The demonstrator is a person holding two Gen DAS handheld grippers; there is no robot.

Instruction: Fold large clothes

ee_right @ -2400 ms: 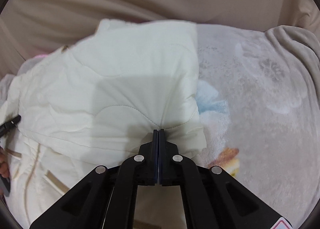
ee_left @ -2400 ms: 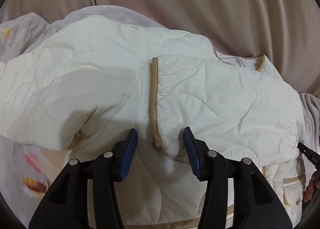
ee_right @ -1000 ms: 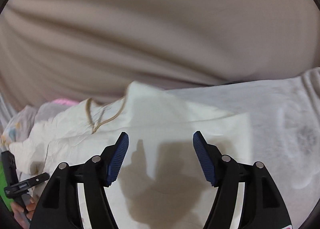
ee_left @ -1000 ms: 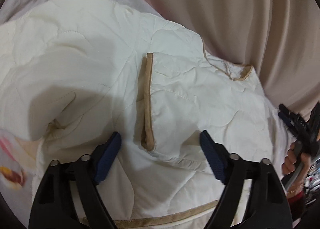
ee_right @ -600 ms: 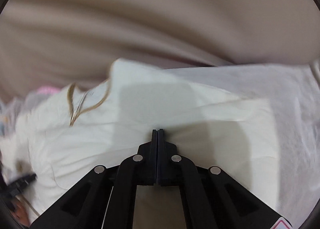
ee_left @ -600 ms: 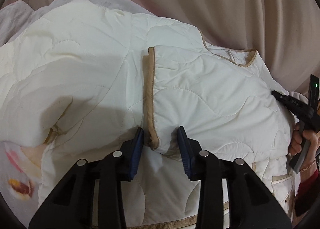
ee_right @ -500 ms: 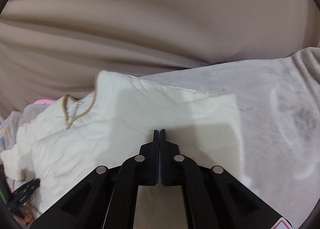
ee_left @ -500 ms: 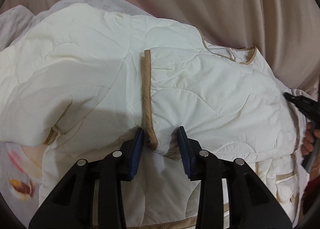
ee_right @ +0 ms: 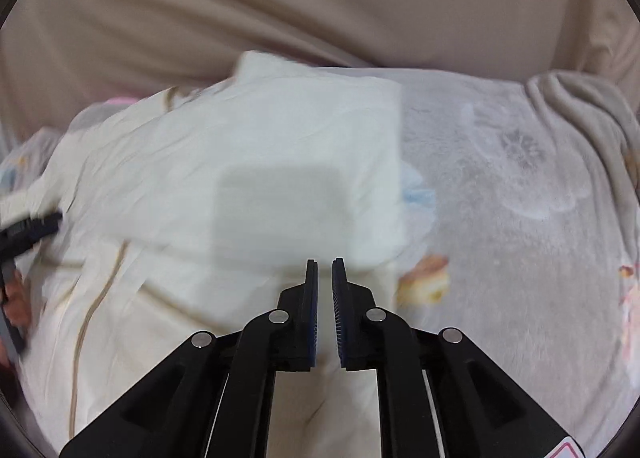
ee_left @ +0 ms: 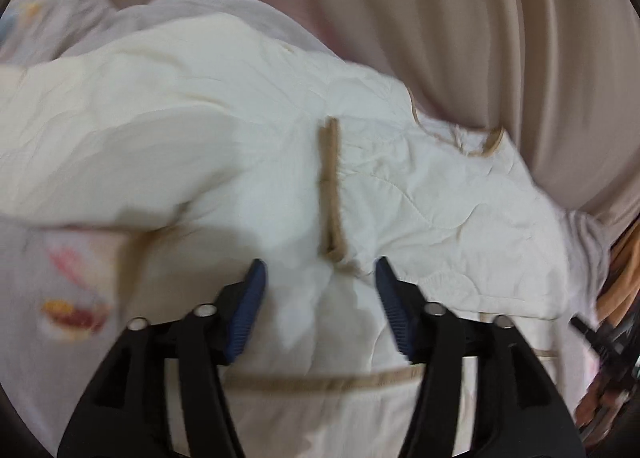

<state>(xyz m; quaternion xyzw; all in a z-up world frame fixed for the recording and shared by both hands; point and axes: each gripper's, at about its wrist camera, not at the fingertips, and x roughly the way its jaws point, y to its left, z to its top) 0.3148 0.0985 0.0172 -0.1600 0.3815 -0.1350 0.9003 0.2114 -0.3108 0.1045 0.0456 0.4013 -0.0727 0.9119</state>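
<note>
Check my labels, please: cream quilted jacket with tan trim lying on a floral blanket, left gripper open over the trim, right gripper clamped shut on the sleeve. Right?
Not quite. The right gripper is not clamped: the right wrist view shows a narrow gap between its pads, holding nothing. The rest stands: the jacket lies on the blanket, and the left gripper is open at the trim.

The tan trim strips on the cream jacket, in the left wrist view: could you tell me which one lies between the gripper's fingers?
The short upright strip, ending between the open left gripper fingers. The long one runs crosswise nearer the camera.
</note>
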